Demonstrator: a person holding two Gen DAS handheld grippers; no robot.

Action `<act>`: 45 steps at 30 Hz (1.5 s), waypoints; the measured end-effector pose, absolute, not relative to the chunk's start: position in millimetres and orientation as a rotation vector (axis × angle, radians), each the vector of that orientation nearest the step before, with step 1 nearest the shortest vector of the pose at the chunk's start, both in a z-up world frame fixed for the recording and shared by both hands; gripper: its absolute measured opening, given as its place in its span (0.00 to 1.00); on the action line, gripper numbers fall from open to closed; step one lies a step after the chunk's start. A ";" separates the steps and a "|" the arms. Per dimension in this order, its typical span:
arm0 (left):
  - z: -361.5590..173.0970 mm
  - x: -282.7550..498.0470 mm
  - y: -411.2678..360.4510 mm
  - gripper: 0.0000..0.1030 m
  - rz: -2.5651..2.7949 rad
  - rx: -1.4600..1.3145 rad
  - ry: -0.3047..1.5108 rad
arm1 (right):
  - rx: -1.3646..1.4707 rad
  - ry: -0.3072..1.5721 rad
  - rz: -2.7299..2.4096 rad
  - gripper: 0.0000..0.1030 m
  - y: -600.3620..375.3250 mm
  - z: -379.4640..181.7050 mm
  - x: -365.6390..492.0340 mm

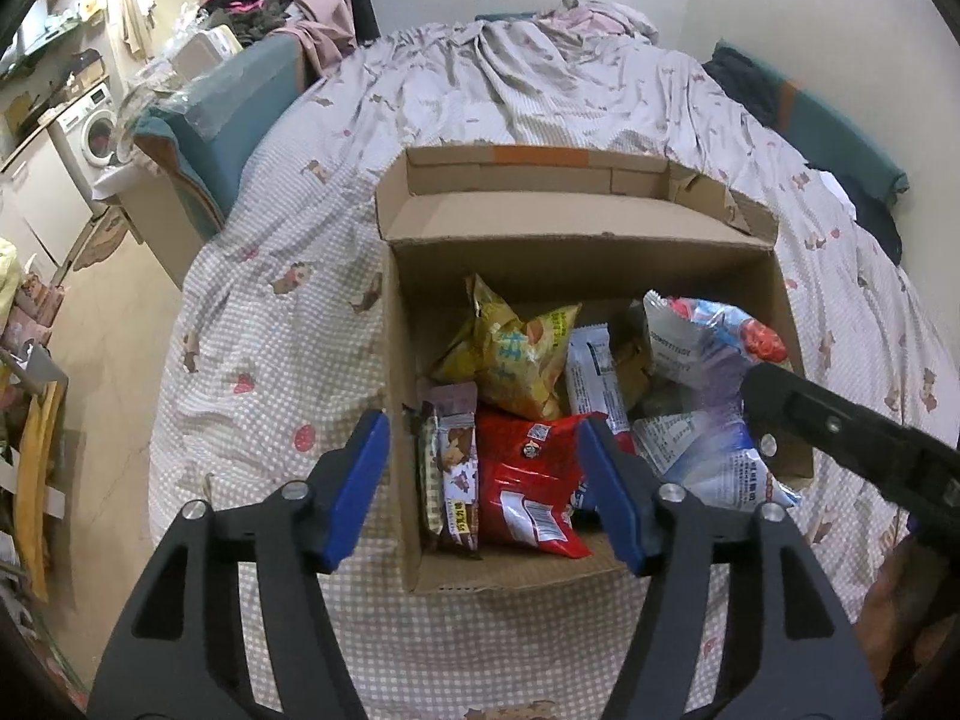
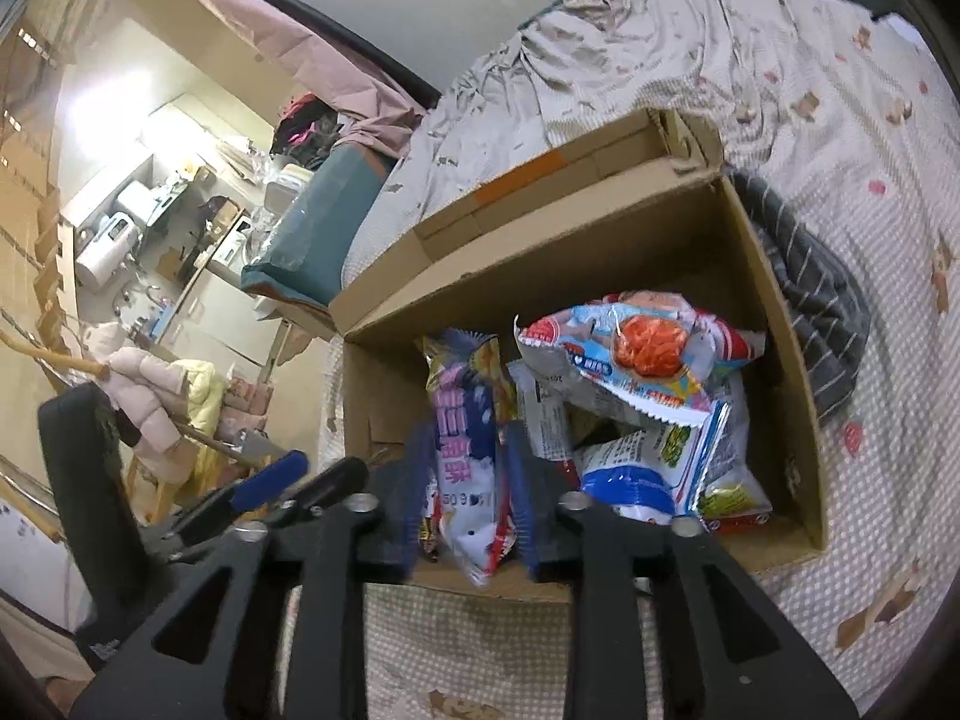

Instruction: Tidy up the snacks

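An open cardboard box [image 1: 570, 252] sits on the bed and holds several snack packets: a yellow chip bag [image 1: 510, 354], a red packet [image 1: 528, 480], a brown bar [image 1: 456, 468] and white-blue bags [image 1: 708, 348]. My left gripper [image 1: 480, 486] is open and empty, above the box's near left corner. My right gripper [image 2: 468, 498] is shut on a purple and white snack packet [image 2: 468, 456] over the box's [image 2: 780, 312] near edge. A white bag with a red picture [image 2: 636, 354] lies on top. The right gripper's body also shows in the left wrist view [image 1: 840, 426].
The bed has a checked sheet [image 1: 270, 360] with a rumpled quilt [image 1: 540, 60] at the back. A striped grey cloth [image 2: 822, 312] lies beside the box. Left of the bed are a teal cushion [image 1: 234, 114], floor, a washing machine [image 1: 90, 132] and clutter.
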State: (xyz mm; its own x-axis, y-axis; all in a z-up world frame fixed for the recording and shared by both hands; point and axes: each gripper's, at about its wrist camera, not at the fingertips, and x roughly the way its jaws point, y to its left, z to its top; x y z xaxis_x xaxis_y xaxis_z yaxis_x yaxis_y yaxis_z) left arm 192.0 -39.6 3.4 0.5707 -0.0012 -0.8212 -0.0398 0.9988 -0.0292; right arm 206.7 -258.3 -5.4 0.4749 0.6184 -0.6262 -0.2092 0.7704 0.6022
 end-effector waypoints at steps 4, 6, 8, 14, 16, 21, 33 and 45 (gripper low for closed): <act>19.1 182.6 -35.1 0.63 0.038 -0.035 0.893 | 0.478 0.887 0.511 0.82 -263.2 3.9 198.4; 26.6 177.5 -32.6 0.72 0.047 -0.033 0.867 | 0.443 0.863 0.496 0.89 -262.4 11.7 193.7; 34.7 170.4 -29.5 0.80 0.042 -0.038 0.843 | 0.408 0.819 0.473 0.91 -263.3 21.9 185.7; 52.0 144.1 -21.5 0.89 0.054 -0.020 0.792 | 0.323 0.755 0.419 1.00 -264.7 44.5 154.3; 57.0 132.5 -17.7 1.00 0.056 -0.023 0.775 | 0.290 0.746 0.387 1.00 -262.8 48.3 145.9; 64.2 95.5 -10.4 1.00 0.055 -0.032 0.732 | 0.266 0.747 0.353 1.00 -265.4 55.5 118.9; 49.7 37.3 3.4 1.00 0.028 -0.132 0.715 | 0.137 0.691 0.307 1.00 -261.8 61.9 50.7; 14.7 48.7 6.6 1.00 0.059 -0.141 0.735 | 0.076 0.698 0.206 1.00 -261.5 31.0 68.0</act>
